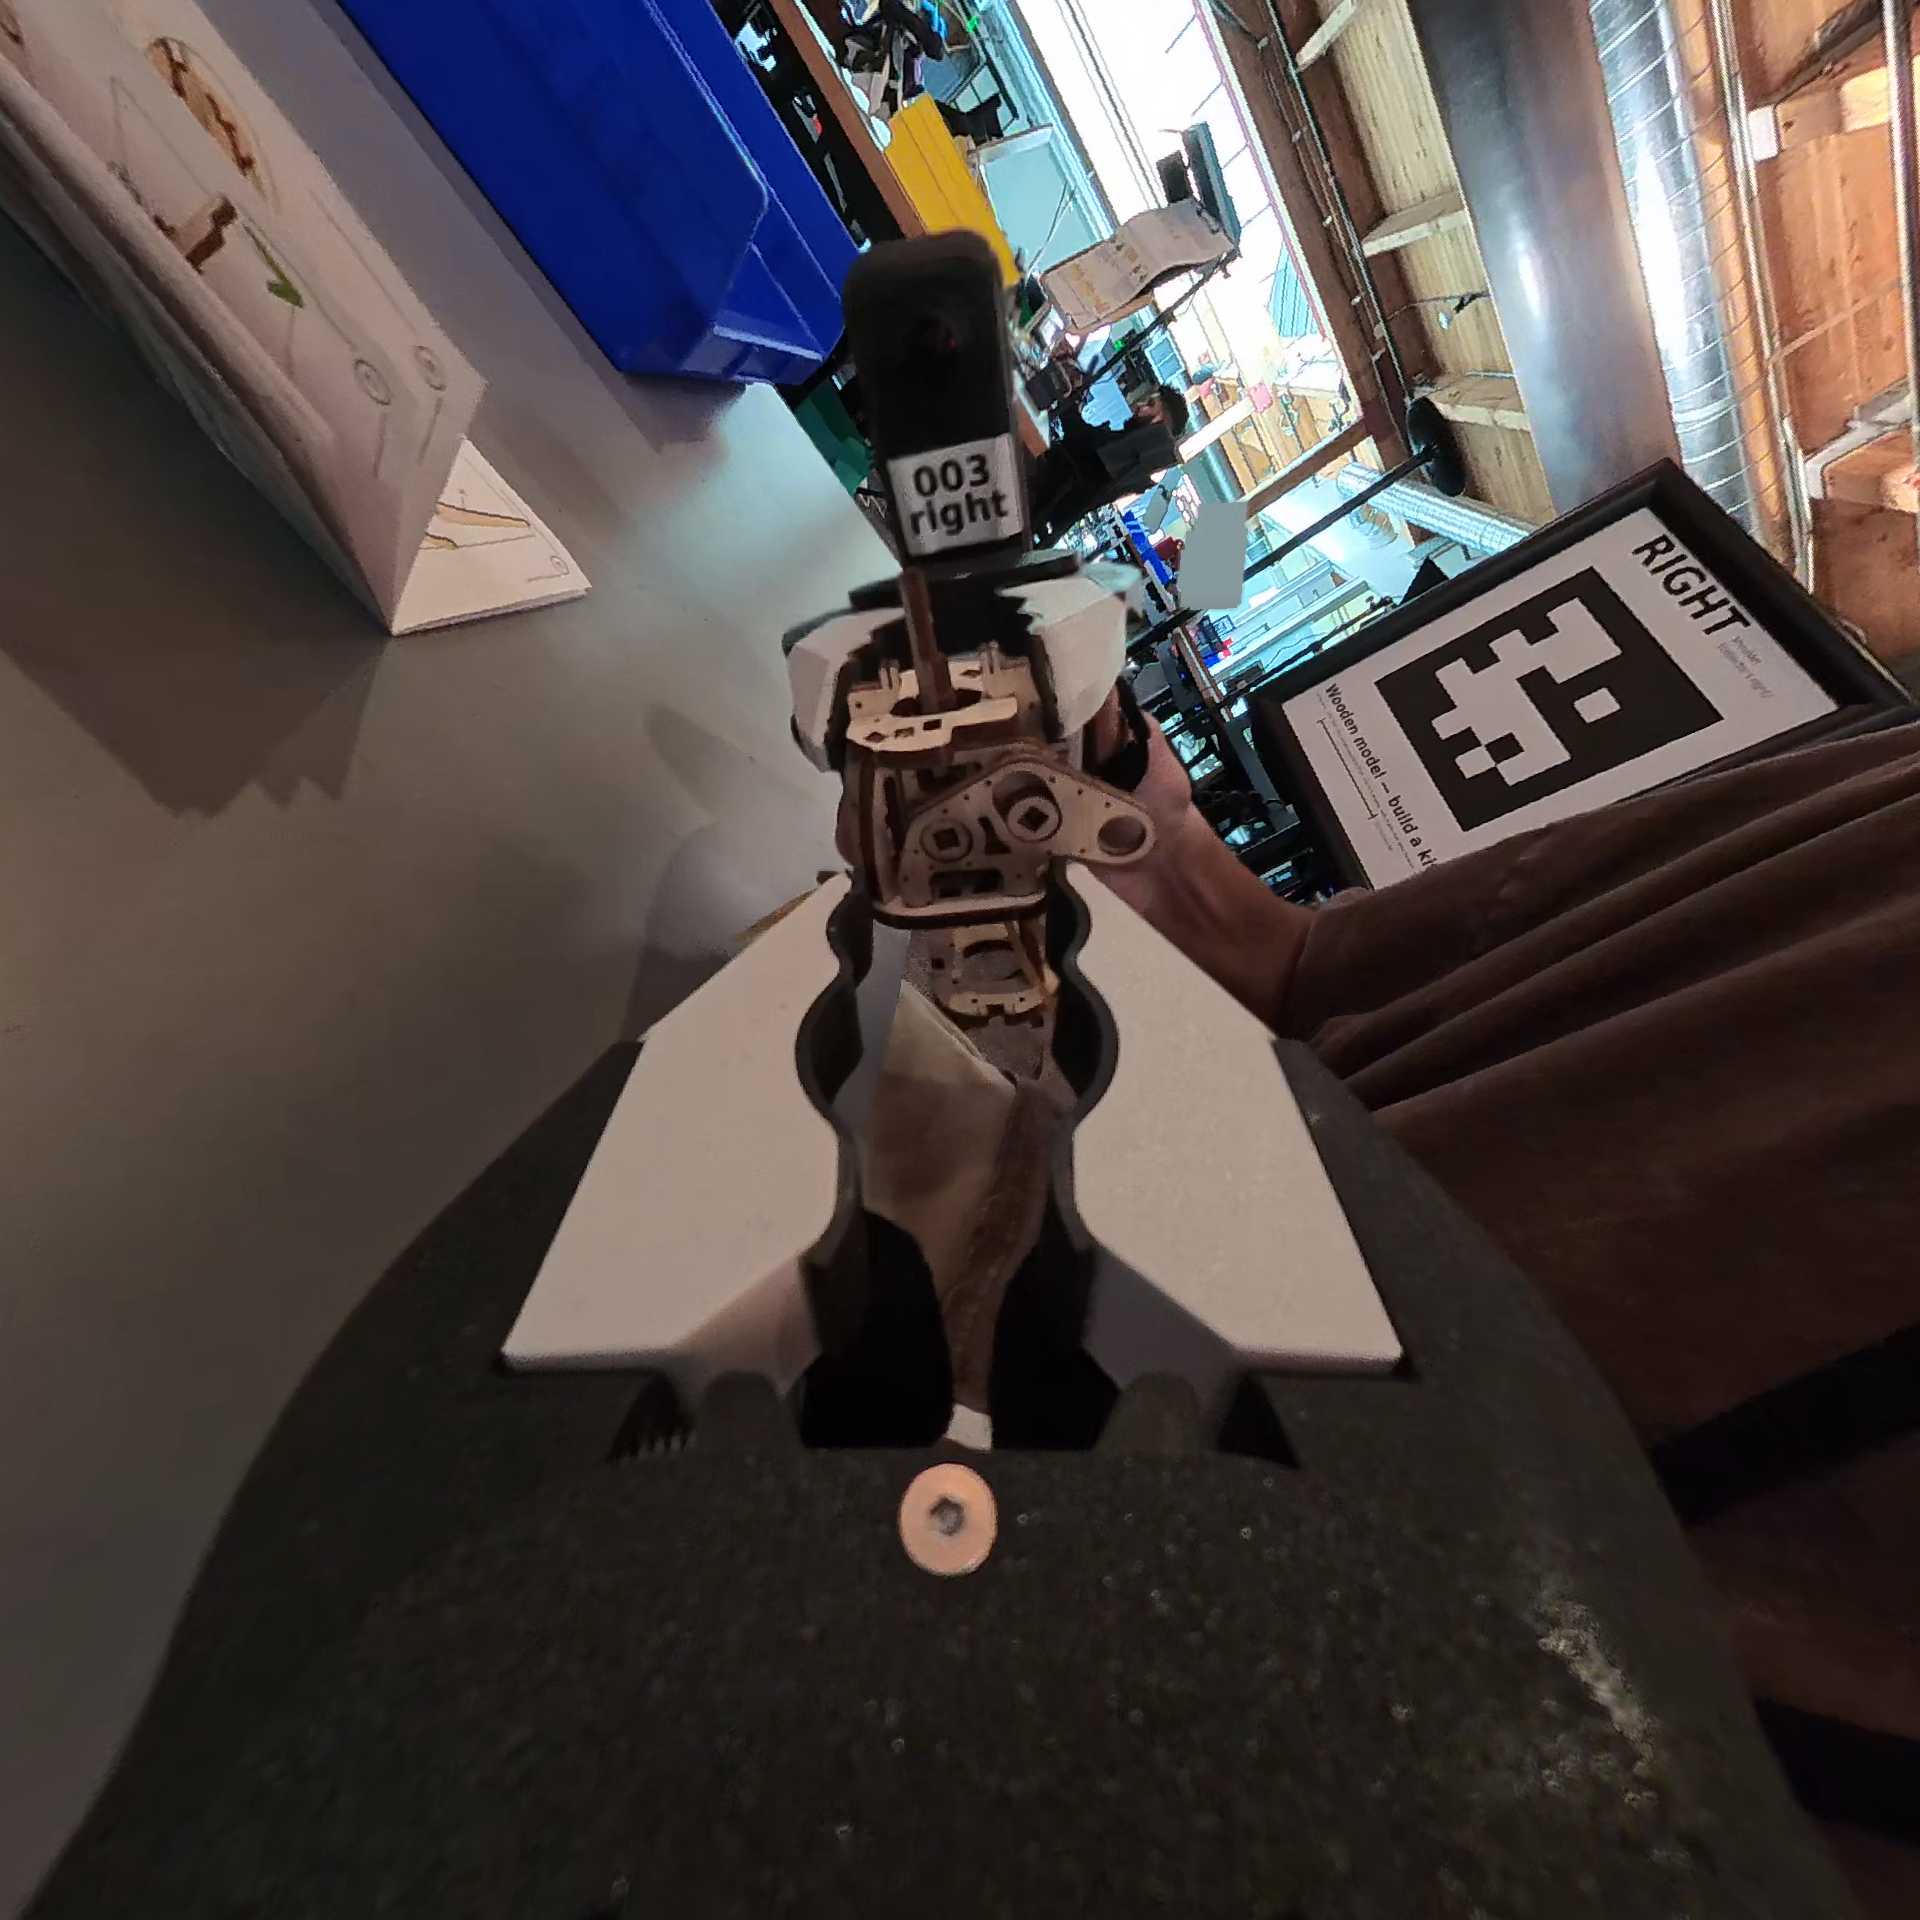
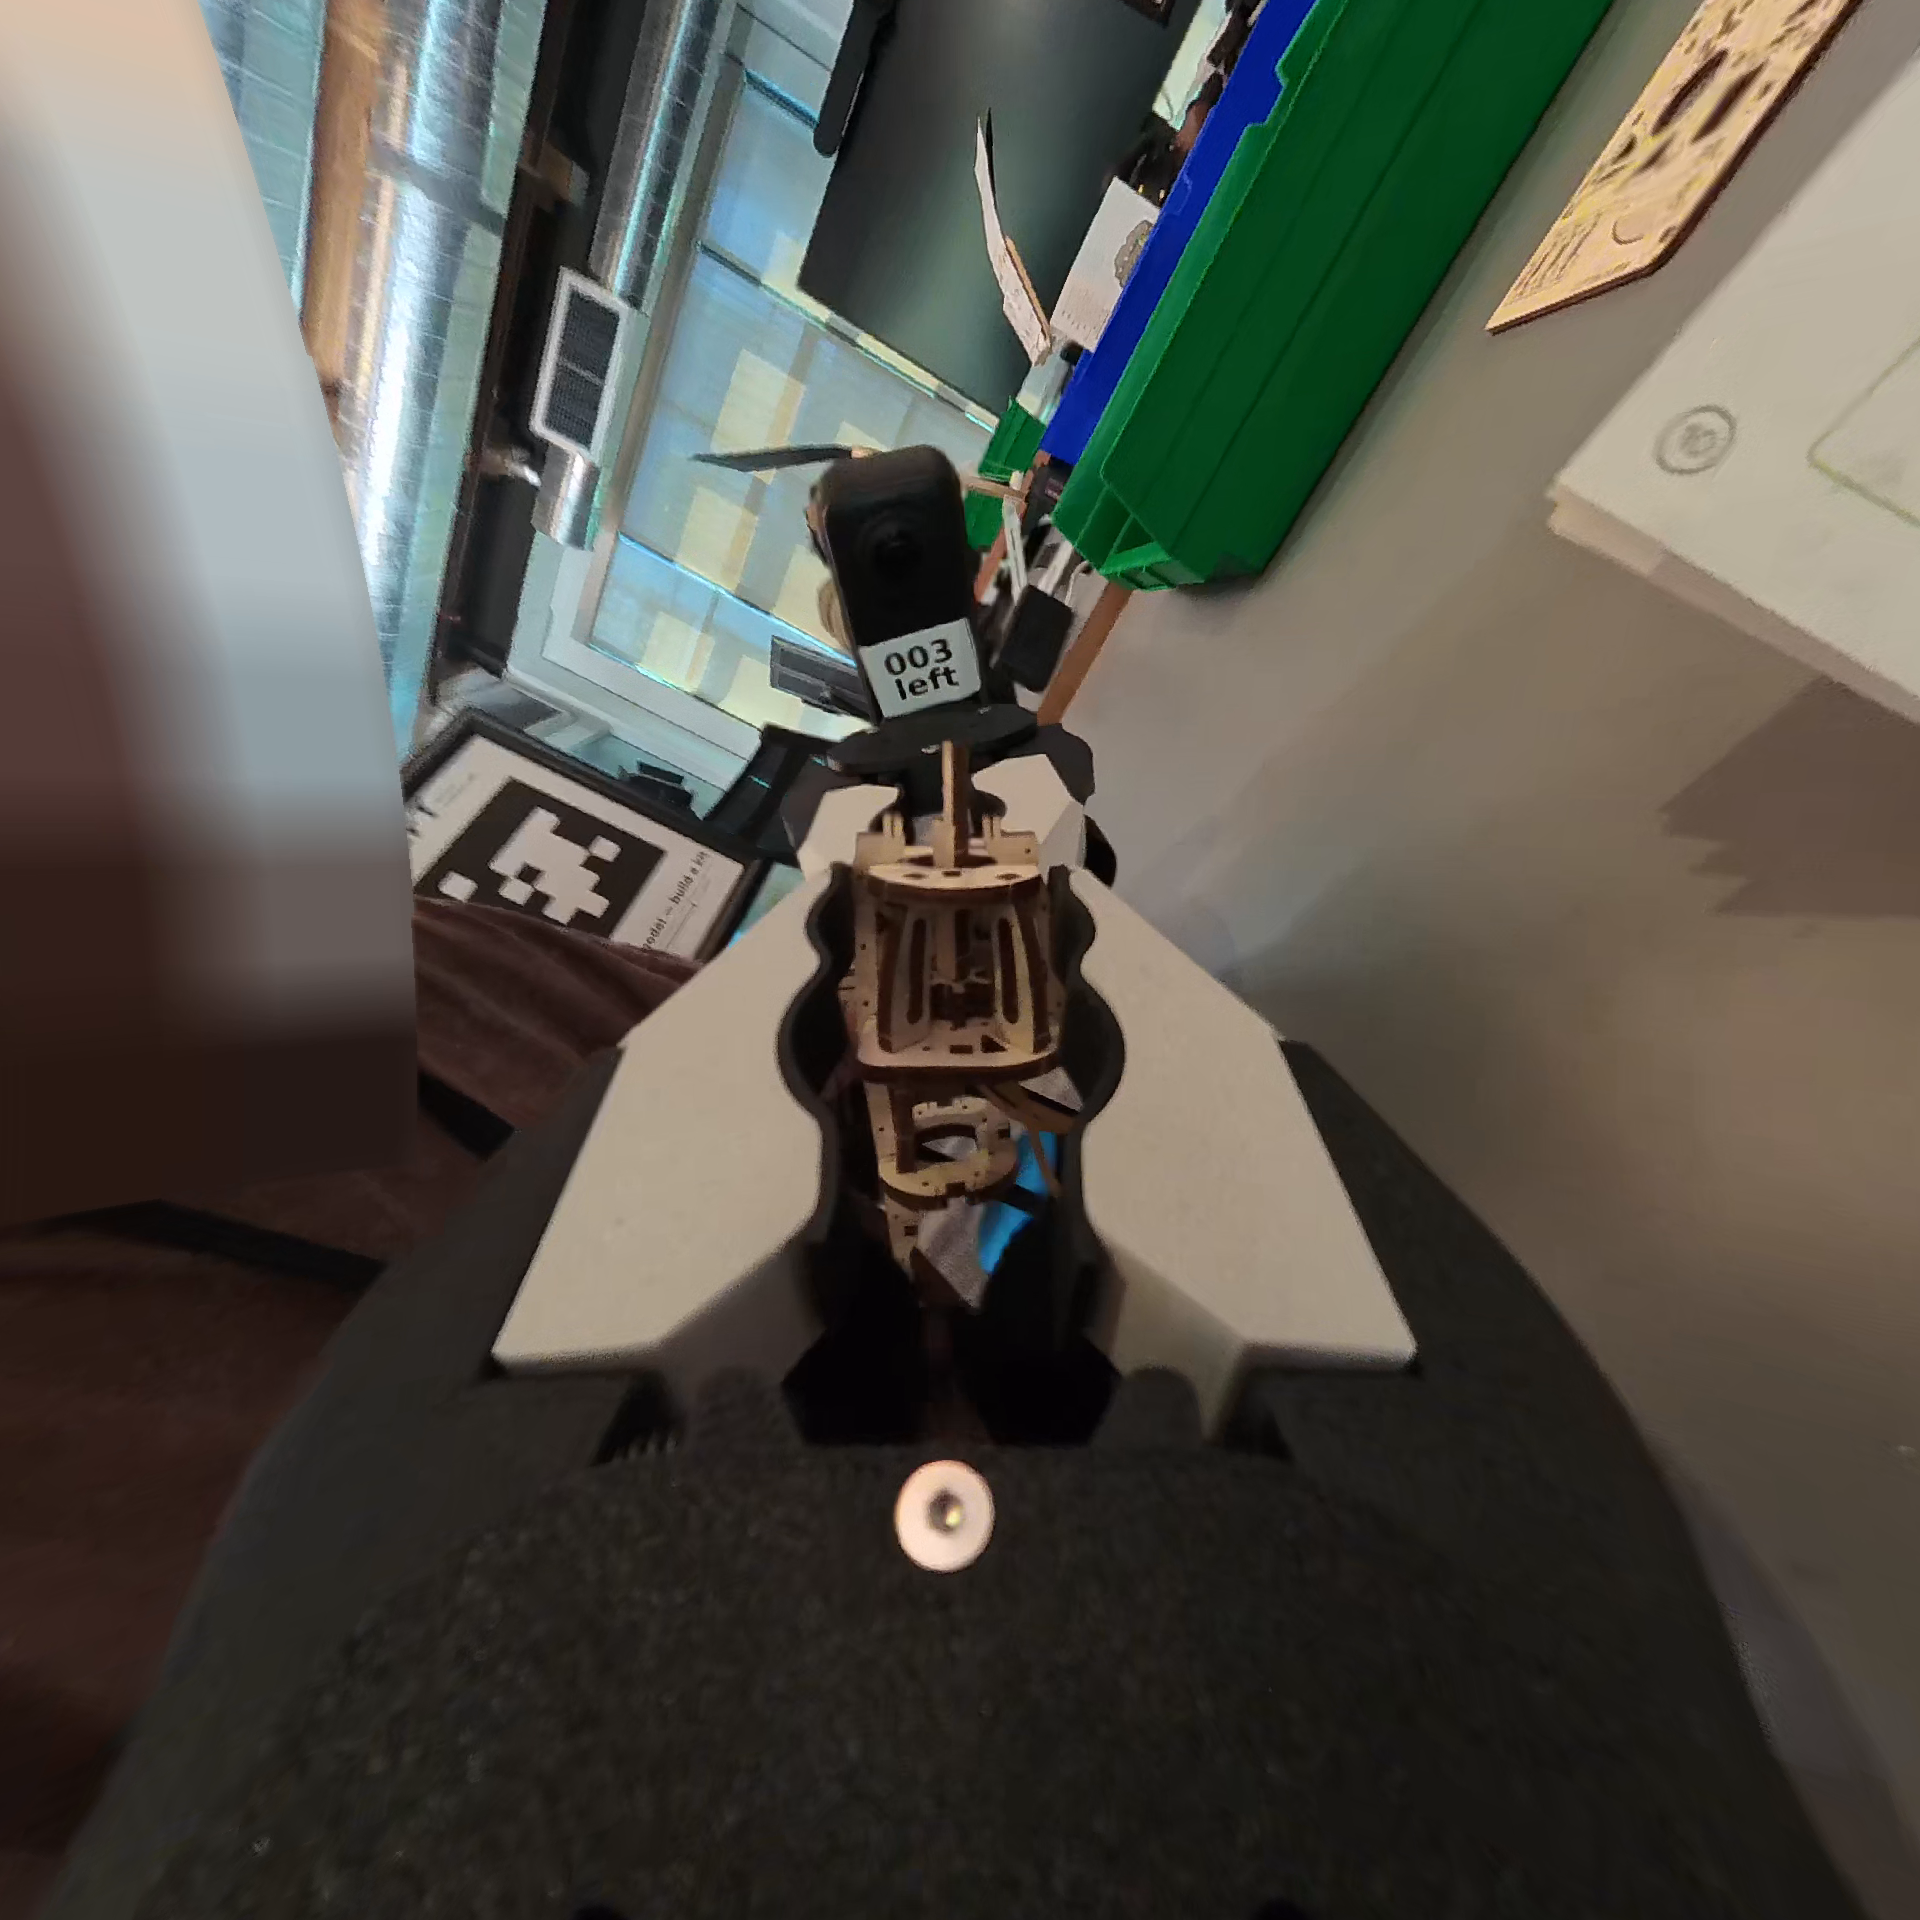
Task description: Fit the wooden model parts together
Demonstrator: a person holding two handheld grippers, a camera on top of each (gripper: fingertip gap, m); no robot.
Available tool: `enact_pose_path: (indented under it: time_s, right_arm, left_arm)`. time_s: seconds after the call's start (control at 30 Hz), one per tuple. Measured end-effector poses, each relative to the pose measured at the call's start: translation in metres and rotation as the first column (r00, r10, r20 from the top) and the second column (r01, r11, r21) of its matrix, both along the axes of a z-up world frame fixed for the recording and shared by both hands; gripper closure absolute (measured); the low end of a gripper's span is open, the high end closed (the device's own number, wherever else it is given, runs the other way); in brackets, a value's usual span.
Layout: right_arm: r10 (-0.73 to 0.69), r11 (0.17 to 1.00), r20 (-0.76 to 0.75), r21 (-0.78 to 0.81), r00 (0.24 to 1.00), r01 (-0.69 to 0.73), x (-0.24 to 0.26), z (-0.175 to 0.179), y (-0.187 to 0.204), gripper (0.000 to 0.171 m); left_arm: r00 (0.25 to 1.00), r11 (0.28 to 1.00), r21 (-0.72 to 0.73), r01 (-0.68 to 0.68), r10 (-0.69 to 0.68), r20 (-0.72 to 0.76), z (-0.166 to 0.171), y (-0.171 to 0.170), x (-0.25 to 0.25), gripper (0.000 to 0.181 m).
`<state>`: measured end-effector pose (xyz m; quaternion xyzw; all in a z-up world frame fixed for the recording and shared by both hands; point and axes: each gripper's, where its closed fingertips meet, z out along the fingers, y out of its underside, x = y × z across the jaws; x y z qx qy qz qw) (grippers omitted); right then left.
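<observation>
Wooden model (image 1: 977, 831) clamped between two facing grippers, held in the air above the grey bench (image 1: 312, 831).

Left gripper (image 1: 961, 925) narrowed onto the near end of the model, wavy black pads (image 1: 1075, 935) pressed against its sides; same grip seen from the right gripper (image 2: 951, 914), closed on the opposite end, pale fingers (image 2: 717, 1091) flanking the laser-cut frame. Thin wooden rod (image 1: 925, 644) sticking out of the model toward the far gripper's camera. Bare hand (image 1: 1174, 831) and brown sleeve (image 1: 1558, 987) behind the right gripper. On the bench: open instruction booklet (image 1: 260, 312), blue bin (image 1: 623, 177), green bin (image 2: 1268, 343), cut-out wooden parts sheet (image 2: 1662, 156), framed marker sign (image 1: 1579, 686).
</observation>
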<state>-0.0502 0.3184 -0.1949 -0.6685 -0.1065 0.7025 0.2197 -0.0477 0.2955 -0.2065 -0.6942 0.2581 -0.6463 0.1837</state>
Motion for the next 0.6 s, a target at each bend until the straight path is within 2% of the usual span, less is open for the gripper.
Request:
enact_pose_path:
  time_s: [0.2, 0.6]
  right_arm:
    - [0.04, 0.999, -0.036, -0.025, 0.999, -0.041, 0.0003, 0.0009, -0.0019, 0.13]
    - [-0.001, 1.0, -0.09, -0.027, 0.996, -0.002, 0.002, -0.0004, 0.0003, 0.132]
  left_arm:
    - [1.0, 1.0, -0.015, 0.007, -0.006, 0.004, 0.0002, -0.0007, -0.0012, 0.15]
    - [1.0, 0.999, -0.03, 0.01, -0.01, 0.003, -0.0023, -0.0009, 0.0023, 0.15]
